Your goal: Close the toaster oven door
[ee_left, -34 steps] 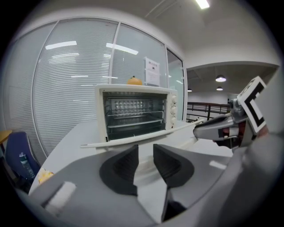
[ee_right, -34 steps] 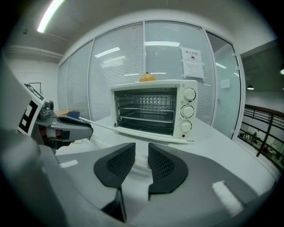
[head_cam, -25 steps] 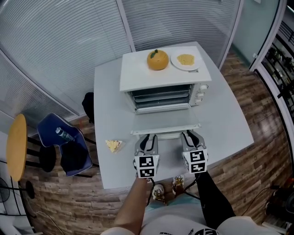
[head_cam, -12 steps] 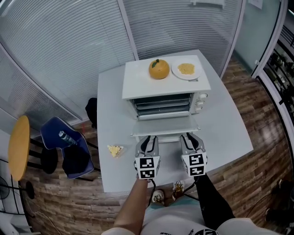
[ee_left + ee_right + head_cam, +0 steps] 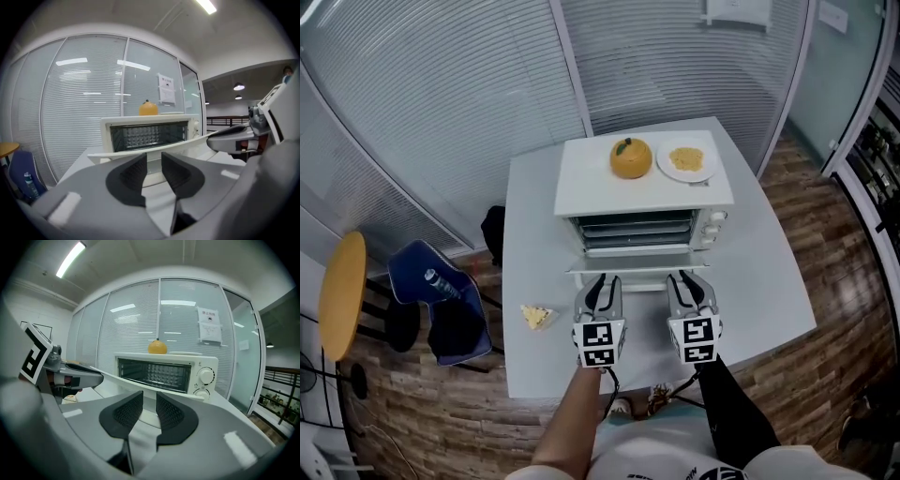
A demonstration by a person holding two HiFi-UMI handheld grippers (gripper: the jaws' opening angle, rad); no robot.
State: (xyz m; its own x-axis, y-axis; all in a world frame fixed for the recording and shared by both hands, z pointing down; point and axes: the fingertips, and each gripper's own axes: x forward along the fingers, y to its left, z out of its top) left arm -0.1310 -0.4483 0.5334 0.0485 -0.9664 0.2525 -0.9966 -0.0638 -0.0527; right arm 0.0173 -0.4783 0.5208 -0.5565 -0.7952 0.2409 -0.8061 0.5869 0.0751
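A white toaster oven (image 5: 642,183) stands at the back of the white table (image 5: 759,281). Its door (image 5: 639,269) hangs open toward me, tilted partway up from flat. An orange (image 5: 631,157) and a plate of food (image 5: 686,159) rest on the oven top. My left gripper (image 5: 602,284) and right gripper (image 5: 687,281) sit side by side at the door's front edge, fingertips under it. In the left gripper view the jaws (image 5: 153,166) stand apart just below the door edge (image 5: 154,144). In the right gripper view the jaws (image 5: 149,408) also show a gap, nothing gripped.
A wedge of food (image 5: 533,316) lies on the table left of my left gripper. Oven knobs (image 5: 713,223) are on the right front. A blue chair holding a bottle (image 5: 431,291) and a yellow stool (image 5: 342,295) stand left of the table. Glass walls rise behind.
The oven door has risen from lying flat to a partly raised tilt, with both grippers staying at its front edge. The head view has tilted up a little.
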